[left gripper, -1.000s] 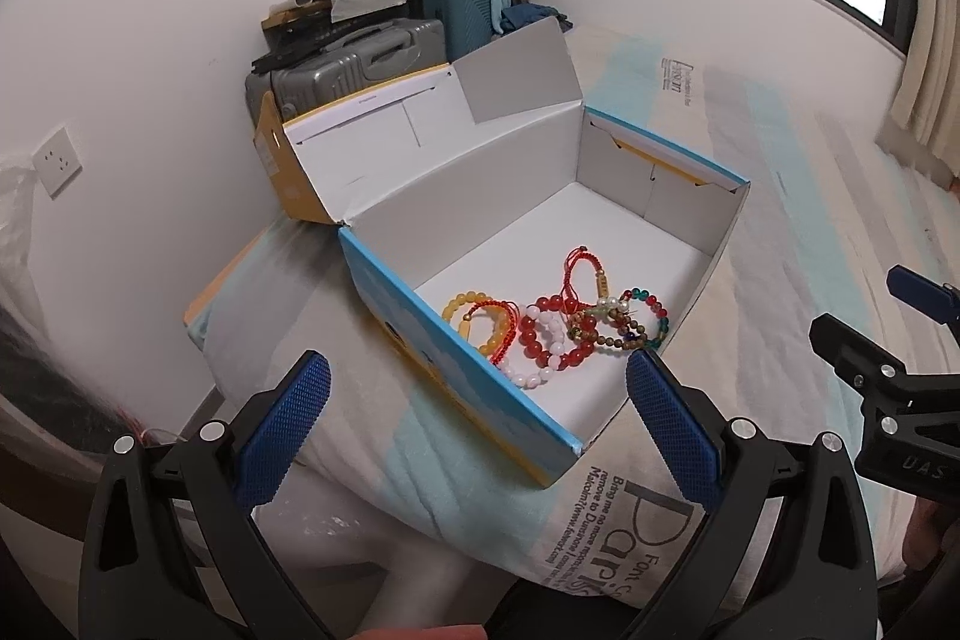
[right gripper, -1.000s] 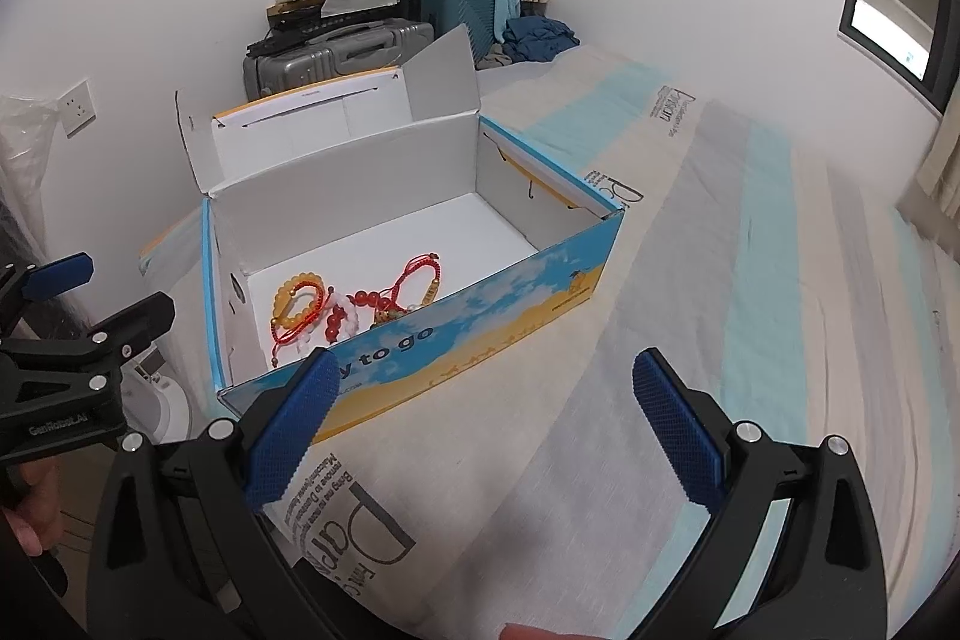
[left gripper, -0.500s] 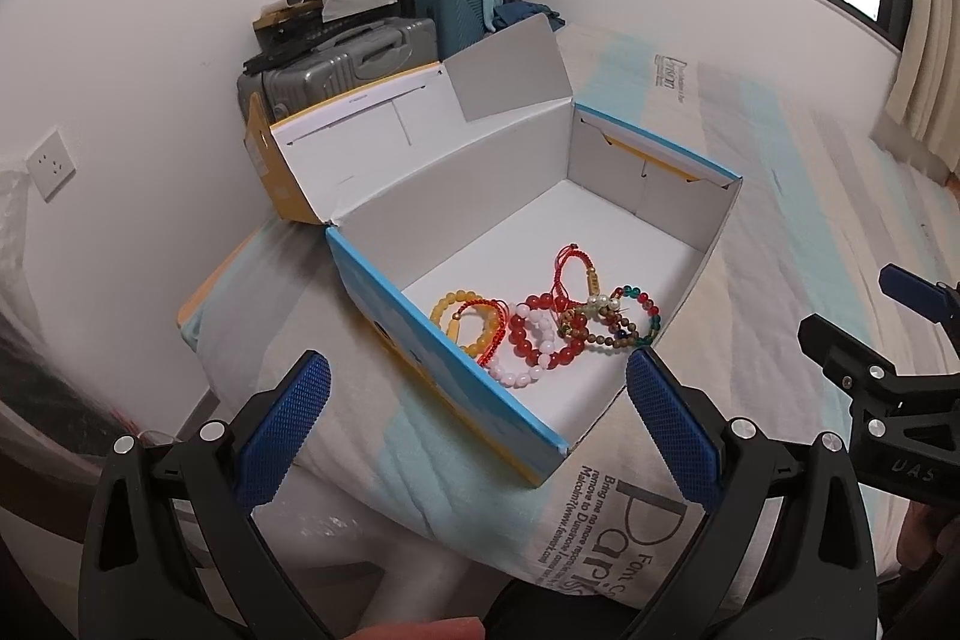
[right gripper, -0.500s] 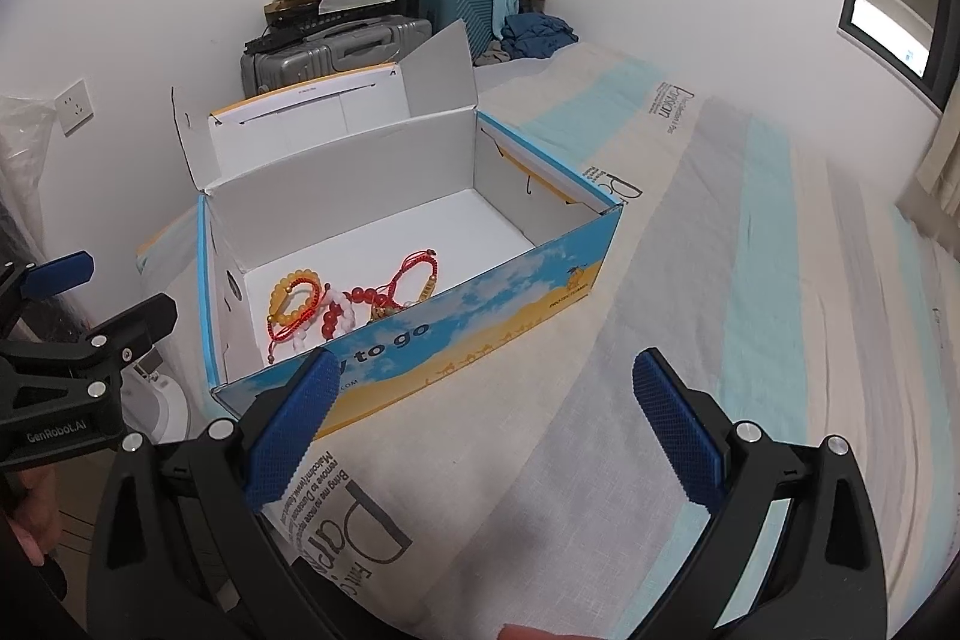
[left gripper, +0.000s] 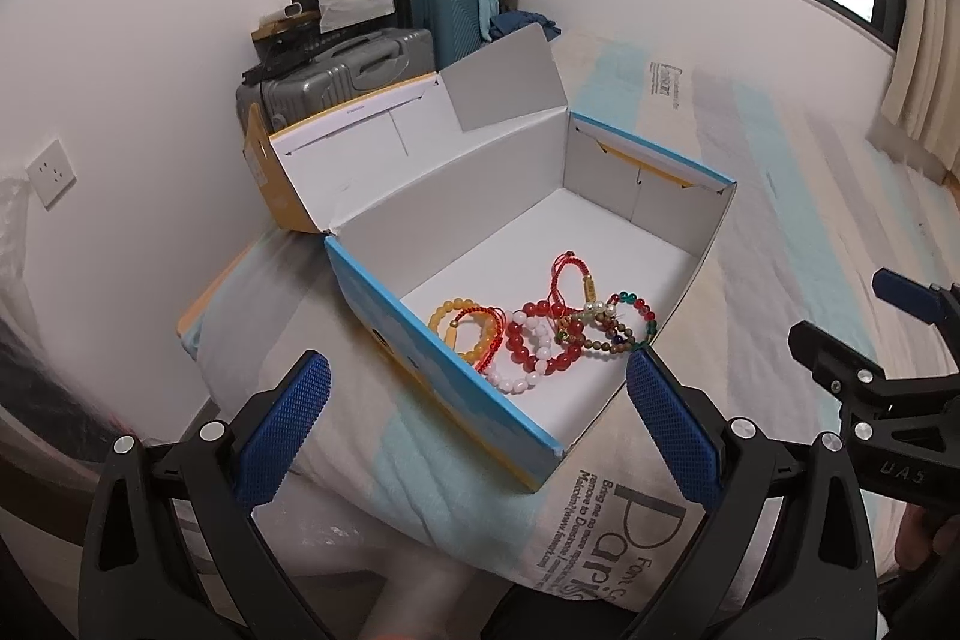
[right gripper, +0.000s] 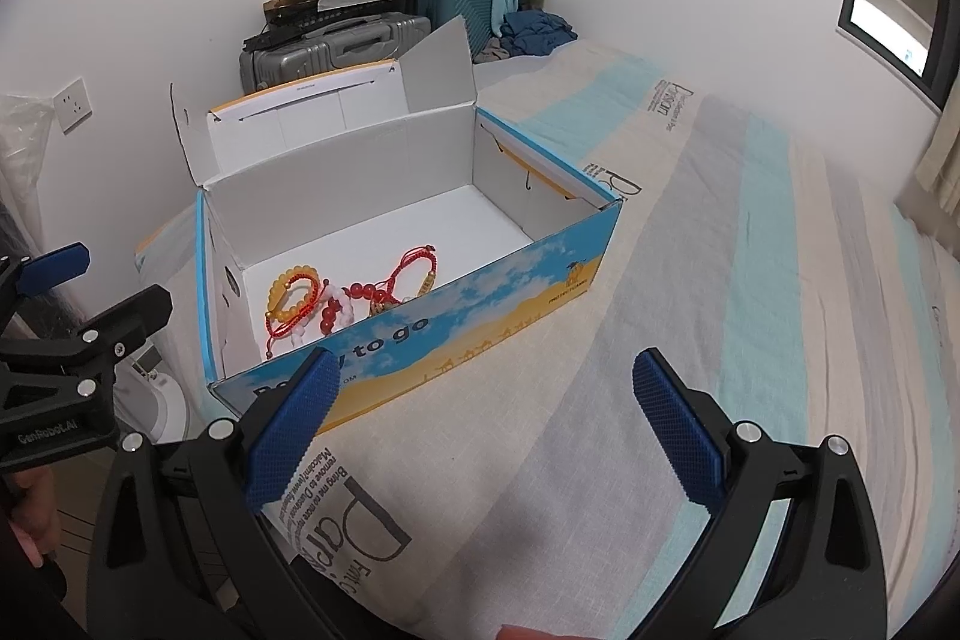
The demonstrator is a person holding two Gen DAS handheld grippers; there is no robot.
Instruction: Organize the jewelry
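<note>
Both wide and empty: the left gripper [left gripper: 477, 424] and right gripper [right gripper: 483, 424] hover over the bed [right gripper: 750, 280]; bracelets [left gripper: 540, 325] lie heaped in the open box's [left gripper: 606, 184] near corner.

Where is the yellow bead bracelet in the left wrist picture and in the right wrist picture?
Left wrist view: yellow bead bracelet lies left of centre, leftmost of the pile, close behind the box's near blue wall.
Right wrist view: yellow bead bracelet lies left of centre, near the box's left end.
Shared landmark: the grey suitcase behind the open box.
</note>
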